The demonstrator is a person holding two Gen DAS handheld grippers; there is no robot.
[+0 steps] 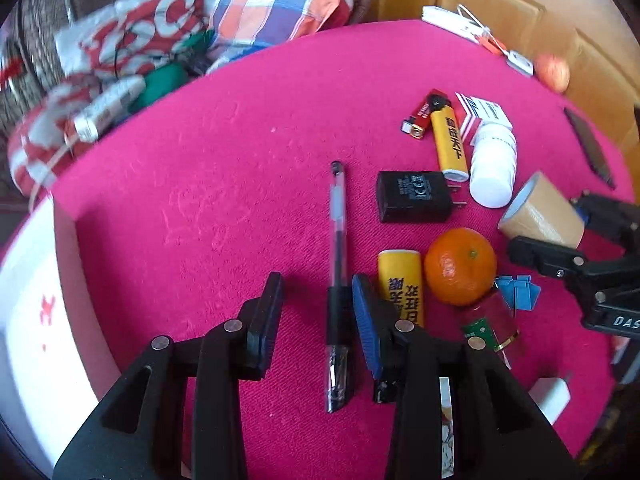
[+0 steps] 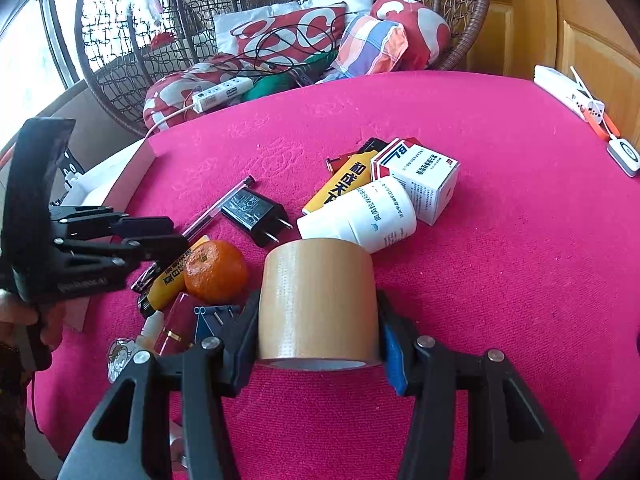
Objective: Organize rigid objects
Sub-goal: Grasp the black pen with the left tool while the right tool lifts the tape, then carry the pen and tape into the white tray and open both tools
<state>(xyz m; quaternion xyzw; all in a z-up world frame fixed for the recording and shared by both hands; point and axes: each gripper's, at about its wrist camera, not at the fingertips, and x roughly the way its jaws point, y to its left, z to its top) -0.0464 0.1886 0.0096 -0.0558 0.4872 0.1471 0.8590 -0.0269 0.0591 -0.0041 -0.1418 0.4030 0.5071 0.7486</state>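
Note:
My left gripper is open, its fingers on either side of a clear gel pen that lies on the pink tablecloth. My right gripper is shut on a roll of brown tape; the roll also shows in the left wrist view. An orange, a black charger, two yellow lighters, a white pill bottle and a medicine box lie clustered to the right of the pen.
A white tray sits at the table's left edge. A blue binder clip, a red tin and a white plug lie near the front right. A wicker chair with cushions stands behind the table.

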